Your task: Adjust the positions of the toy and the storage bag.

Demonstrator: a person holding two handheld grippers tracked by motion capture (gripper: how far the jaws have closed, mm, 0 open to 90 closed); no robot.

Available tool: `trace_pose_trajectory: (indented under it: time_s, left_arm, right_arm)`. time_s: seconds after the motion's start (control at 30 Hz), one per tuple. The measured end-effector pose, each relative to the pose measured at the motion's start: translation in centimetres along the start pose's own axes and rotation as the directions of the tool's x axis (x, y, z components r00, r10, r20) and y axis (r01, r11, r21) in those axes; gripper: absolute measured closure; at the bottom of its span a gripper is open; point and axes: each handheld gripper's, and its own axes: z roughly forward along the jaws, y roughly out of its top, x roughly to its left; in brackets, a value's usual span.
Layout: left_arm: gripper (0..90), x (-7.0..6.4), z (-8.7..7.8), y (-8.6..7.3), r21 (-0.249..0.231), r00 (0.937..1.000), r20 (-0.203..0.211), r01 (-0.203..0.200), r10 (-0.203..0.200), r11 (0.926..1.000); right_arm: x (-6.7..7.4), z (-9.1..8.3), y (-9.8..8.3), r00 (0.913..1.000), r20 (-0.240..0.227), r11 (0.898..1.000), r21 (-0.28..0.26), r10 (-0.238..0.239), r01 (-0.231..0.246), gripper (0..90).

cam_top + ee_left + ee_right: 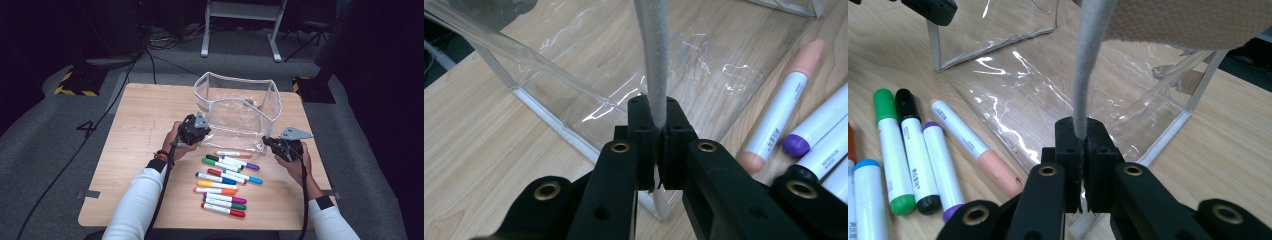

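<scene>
The left tongs point(658, 131) were clamped on the grey rim point(655, 55) of the clear pouch point(240, 112), at its near left corner; the right tongs point(1083, 140) were clamped on the same rim at the near right corner. The rim ran up from each pair of jaws, and the pouch stood just beyond both, mouth upward, its long axis across the table point(145, 120) from one hand to the other. The markers point(225, 180) lay behind and between the tongs, nearer the person, side by side. Both forearms reached forward, tongs pointing at the pouch. Spreading the mouth looked like the step in hand.
</scene>
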Motion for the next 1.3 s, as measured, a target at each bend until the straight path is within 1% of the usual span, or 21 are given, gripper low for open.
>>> trace_pose_trajectory:
  time_s: [0.3,0.43,0.5,0.53,0.57,0.6,0.67,0.77,0.87,0.9,0.93,0.97,1.0,1.03,1.07,1.1,1.13,1.17,1.2,1.23,1.3]
  left_arm:
    - [85.6,-0.2,-0.9,-0.8,-0.008,1.0000,0.007,0.003,-0.002,1.0000]
    - [74.4,-0.2,-1.7,-1.4,-0.024,0.9995,-0.006,0.031,-0.031,0.9992]
    - [71.1,-0.1,-2.6,-2.0,-0.029,0.9991,-0.008,0.042,-0.042,0.9987]
    - [68.1,-0.2,-3.2,-2.3,-0.036,0.9986,-0.008,0.052,-0.052,0.9980]
    - [66.1,-0.2,-3.6,-2.5,-0.040,0.9984,0.001,0.057,-0.057,0.9976]
    - [66.1,-0.4,-4.3,-3.0,-0.044,0.9983,0.006,0.058,-0.058,0.9973]
    - [60.2,-1.0,-5.8,-4.2,-0.044,0.9979,0.015,0.063,-0.063,0.9970]
    - [48.7,-2.3,-7.7,-6.4,-0.026,0.9948,0.025,0.100,-0.099,0.9947]
    - [36.8,-4.2,-9.2,-8.5,0.013,0.9919,0.064,0.109,-0.110,0.9939]
    - [27.2,-4.8,-9.5,-9.0,0.021,0.9907,0.074,0.113,-0.114,0.9934]
    - [25.8,-5.6,-9.9,-9.6,0.023,0.9894,0.083,0.117,-0.119,0.9929]
    - [25.8,-6.6,-10.2,-10.4,0.017,0.9879,0.100,0.117,-0.119,0.9929]
    - [23.1,-7.4,-10.5,-10.9,0.015,0.9853,0.119,0.122,-0.122,0.9925]
    - [19.5,-8.3,-10.6,-11.5,0.016,0.9829,0.135,0.124,-0.125,0.9921]
    - [19.5,-8.9,-10.6,-11.8,0.033,0.9820,0.143,0.120,-0.124,0.9922]
    - [18.0,-9.7,-10.6,-12.0,0.066,0.9834,0.151,0.091,-0.100,0.9937]
    - [16.4,-10.6,-10.7,-12.2,0.073,0.9814,0.171,0.076,-0.087,0.9944]
    - [16.4,-11.0,-10.7,-12.3,0.076,0.9779,0.186,0.083,-0.096,0.9936]
    - [16.2,-12.0,-10.7,-12.1,0.076,0.9749,0.208,0.064,-0.079,0.9950]
    - [16.0,-12.0,-10.7,-12.1,0.076,0.9749,0.208,0.064,-0.079,0.9950]
    - [16.1,-12.7,-10.5,-11.8,0.074,0.9695,0.235,0.055,-0.071,0.9957]
  right_arm:
    - [0.9,-0.4,0.1,0.9997,-0.019,1.000,0.013,-0.015,0.015,85.6]
    - [0.8,-0.6,0.1,0.9998,-0.020,1.000,0.010,-0.008,0.008,79.2]
    - [0.8,-1.0,0.0,0.9991,-0.040,1.000,0.003,-0.012,0.012,77.1]
    - [0.9,-1.3,0.0,0.9991,-0.036,1.000,0.001,-0.021,0.021,75.6]
    - [1.0,-1.9,-0.3,0.9985,-0.050,1.000,-0.001,-0.023,0.023,71.6]
    - [1.0,-1.9,-0.3,0.9985,-0.050,1.000,-0.001,-0.023,0.023,71.6]
    - [1.1,-2.6,-0.7,0.9978,-0.058,0.999,0.003,-0.032,0.032,69.1]
    - [1.2,-3.8,-1.5,0.9934,-0.110,0.999,-0.010,-0.033,0.032,66.1]
    - [1.9,-4.7,-2.4,0.9852,-0.163,0.999,-0.005,-0.053,0.053,64.7]
    - [2.4,-4.9,-2.9,0.9796,-0.190,0.998,0.009,-0.066,0.069,64.7]
    - [2.7,-5.0,-3.1,0.9756,-0.208,0.997,0.014,-0.071,0.075,64.7]
    - [2.7,-5.0,-3.1,0.9756,-0.208,0.997,0.014,-0.071,0.075,64.7]
    - [3.1,-4.9,-3.4,0.9687,-0.236,0.996,0.018,-0.078,0.085,64.8]
    - [3.7,-4.7,-3.7,0.9560,-0.279,0.994,0.033,-0.091,0.104,67.3]
    - [3.7,-4.7,-3.7,0.9560,-0.279,0.994,0.033,-0.091,0.104,67.3]
    - [4.0,-4.6,-3.8,0.9500,-0.297,0.993,0.036,-0.096,0.112,68.2]
    - [4.8,-4.0,-4.0,0.9335,-0.341,0.989,0.053,-0.110,0.136,69.2]
    - [4.8,-4.0,-4.0,0.9335,-0.341,0.989,0.053,-0.110,0.136,69.2]
    - [5.3,-3.4,-4.2,0.9244,-0.360,0.985,0.069,-0.125,0.161,69.8]
    - [5.3,-3.4,-4.2,0.9244,-0.360,0.985,0.069,-0.125,0.161,69.8]
    - [5.8,-2.5,-4.4,0.9119,-0.388,0.979,0.089,-0.135,0.182,68.3]
